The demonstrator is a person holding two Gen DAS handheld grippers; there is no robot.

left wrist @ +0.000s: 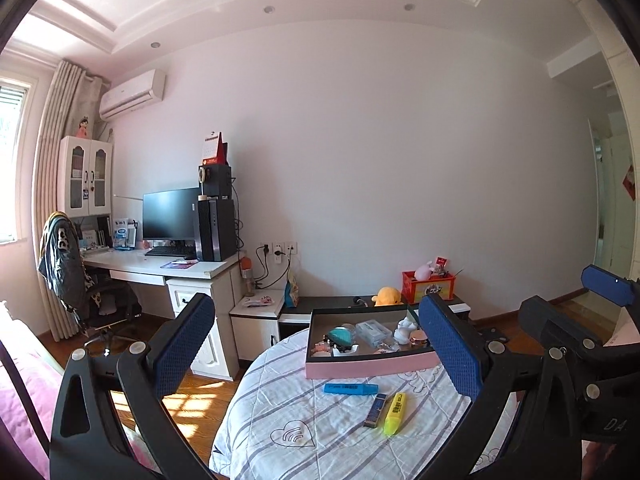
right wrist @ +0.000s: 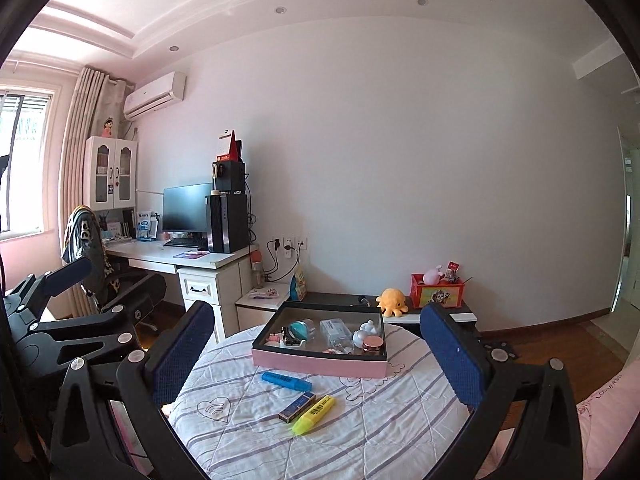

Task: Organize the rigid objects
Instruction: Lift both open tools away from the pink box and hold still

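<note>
- Round table [right wrist: 360,432] under quilted striped cloth; both views
- Pink tray [right wrist: 320,362], dark-lined, holds small items; three markers [right wrist: 313,415] lie before it
- Left gripper [left wrist: 316,350] and right gripper [right wrist: 316,354] both spread wide, empty
- Only the left view shows a doorway [left wrist: 608,200]

- The left black plastic two-finger gripper [left wrist: 316,354] carries two long fingers faced with dark blue, finely dimpled rubber pads [left wrist: 182,344].
- Round silver screw heads [left wrist: 137,347] sit at its pivots, on angular black link arms with triangular cut-outs.
- The right black plastic two-finger gripper [right wrist: 316,354] is built the same: blue textured pads [right wrist: 454,354], silver screws [right wrist: 499,355], black struts.
</note>
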